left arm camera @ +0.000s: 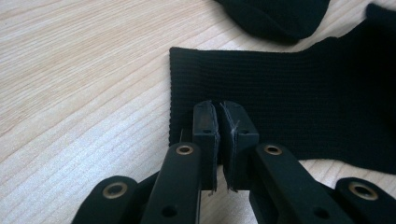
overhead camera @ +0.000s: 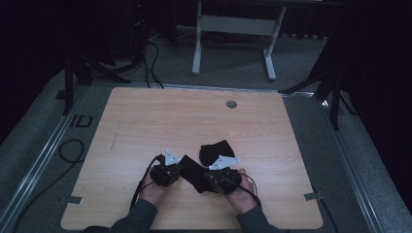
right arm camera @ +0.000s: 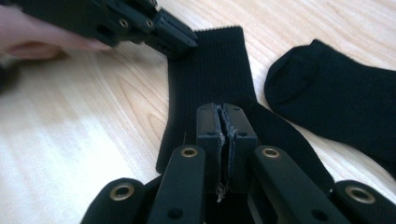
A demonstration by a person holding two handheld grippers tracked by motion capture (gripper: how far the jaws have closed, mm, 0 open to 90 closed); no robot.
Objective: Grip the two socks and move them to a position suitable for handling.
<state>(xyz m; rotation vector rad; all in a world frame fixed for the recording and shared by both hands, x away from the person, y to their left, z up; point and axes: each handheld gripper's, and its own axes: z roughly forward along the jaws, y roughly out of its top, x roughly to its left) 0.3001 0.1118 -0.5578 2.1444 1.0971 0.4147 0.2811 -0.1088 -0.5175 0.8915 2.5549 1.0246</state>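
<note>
The black sock [left arm camera: 289,93] is soft and floppy. The left hand-held gripper [left arm camera: 219,109] pinches its cuff edge; the right hand-held gripper [right arm camera: 225,112] pinches its middle, a good hold.

Two black socks on the wooden table

One ribbed black sock [overhead camera: 193,172] is stretched flat near the table's front edge, its cuff end [left arm camera: 187,74] laid square on the wood. A second black sock [overhead camera: 216,150] is seen just beyond it, folded, its rounded toe [right arm camera: 292,88] lying close beside the first.
</note>
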